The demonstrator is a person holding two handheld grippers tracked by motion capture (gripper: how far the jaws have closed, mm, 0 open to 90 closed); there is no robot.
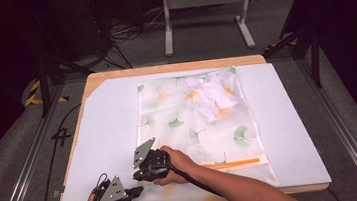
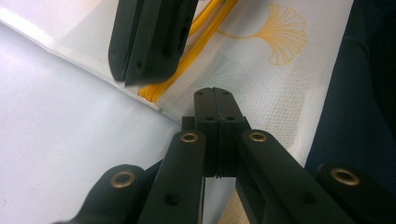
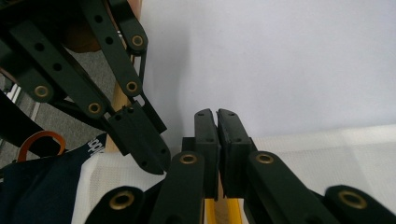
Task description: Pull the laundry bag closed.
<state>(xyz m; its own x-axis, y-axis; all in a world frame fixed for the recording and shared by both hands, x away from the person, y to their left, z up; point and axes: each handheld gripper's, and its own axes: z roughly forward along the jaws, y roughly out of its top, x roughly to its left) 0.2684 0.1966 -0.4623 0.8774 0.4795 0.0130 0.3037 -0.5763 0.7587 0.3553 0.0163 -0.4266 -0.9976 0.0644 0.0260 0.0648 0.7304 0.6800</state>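
Lying flat on the table, the see-through mesh bag has its long side running from the near edge to the far edge. It has green and yellow leaf prints on it. Its yellow zipper runs across the near end, from side to side. A bunched-up white cloth with orange spots sits inside the bag at the far end.

The right gripper is at the near left corner of the bag, by the end of the zipper. Its jaws are pressed together, and in the right gripper view the zipper runs in just under them. I cannot tell if they pinch it. The left gripper is just beside it, at the near edge of the table. Its jaws are clenched, and I cannot tell if any mesh is between them.

A white sheet covers most of the wooden table. Around the table are a grey floor, black cables and a grey metal stand. The far part of the room is dark.

The near end of the bag is partly hidden by the person's right arm.
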